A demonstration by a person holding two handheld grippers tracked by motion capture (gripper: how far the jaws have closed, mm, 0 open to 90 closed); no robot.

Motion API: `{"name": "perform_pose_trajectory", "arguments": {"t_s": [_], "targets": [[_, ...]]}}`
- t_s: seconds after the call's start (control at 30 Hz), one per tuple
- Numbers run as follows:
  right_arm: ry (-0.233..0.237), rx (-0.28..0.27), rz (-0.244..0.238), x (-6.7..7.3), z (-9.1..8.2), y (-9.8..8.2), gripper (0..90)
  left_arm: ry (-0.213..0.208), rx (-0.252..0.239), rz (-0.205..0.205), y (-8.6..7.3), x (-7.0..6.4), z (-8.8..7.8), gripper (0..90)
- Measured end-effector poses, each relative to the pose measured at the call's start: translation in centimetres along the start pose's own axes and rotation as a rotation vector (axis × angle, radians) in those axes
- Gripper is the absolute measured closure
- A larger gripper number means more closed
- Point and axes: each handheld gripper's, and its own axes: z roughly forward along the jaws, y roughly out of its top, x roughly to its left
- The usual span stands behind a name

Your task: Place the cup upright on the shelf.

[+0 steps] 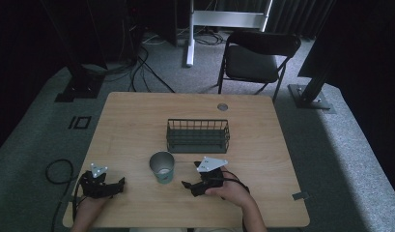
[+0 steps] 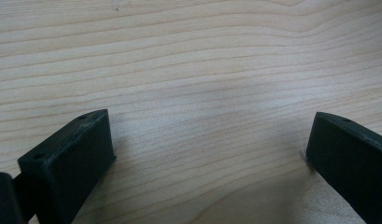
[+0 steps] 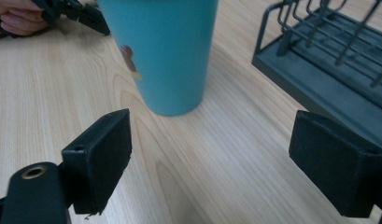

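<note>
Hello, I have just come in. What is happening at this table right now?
A person sits at a light wooden table with a black two-jaw tool in each hand. The right tool, jaws open, points at an upright teal plastic cup but is not touching it. The left tool, also open, rests over bare wood near the table's front edge. Behind the cup stands a dark grey wire basket. Neither tool holds anything yet.

No readable text; teal cup (image 3: 163, 51) bears small printed picture, no lettering legible.
</note>
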Motion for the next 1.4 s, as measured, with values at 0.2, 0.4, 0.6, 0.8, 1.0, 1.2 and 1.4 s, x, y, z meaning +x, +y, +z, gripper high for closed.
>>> {"name": "perform_pose_trajectory", "arguments": {"t_s": [0.2, 0.4, 0.6, 0.8, 1.0, 1.2, 1.4], "targets": [[0.021, -0.008, -0.013, 0.5, 0.7, 0.7, 12.8, 0.000, 0.000, 0.000, 0.0, 0.0, 0.0, 1.4], [0.041, -0.019, -0.020, 1.0, 1.3, 1.2, 12.8, 0.001, 0.000, -0.001, 0.0, 0.0, 0.0, 1.4], [0.055, -0.029, -0.033, 1.4, 2.0, 1.8, 12.8, 0.000, 0.000, -0.001, 0.0, 0.0, 0.0, 1.4], [0.063, -0.029, -0.051, 1.8, 2.9, 2.3, 12.6, 0.000, 0.000, -0.001, 0.0, 0.0, 0.0, 1.4], [0.062, -0.038, -0.055, 2.1, 3.7, 3.0, 12.5, 0.000, 0.000, -0.001, 0.0, 0.0, 0.0, 1.4], [0.068, -0.039, -0.059, 2.3, 4.6, 3.3, 12.5, 0.000, 0.000, -0.001, 0.0, 0.0, 0.0, 1.4], [0.067, -0.045, -0.059, 2.6, 5.3, 3.7, 12.1, 0.000, 0.000, 0.000, 0.0, 0.0, 0.0, 1.4]]}}
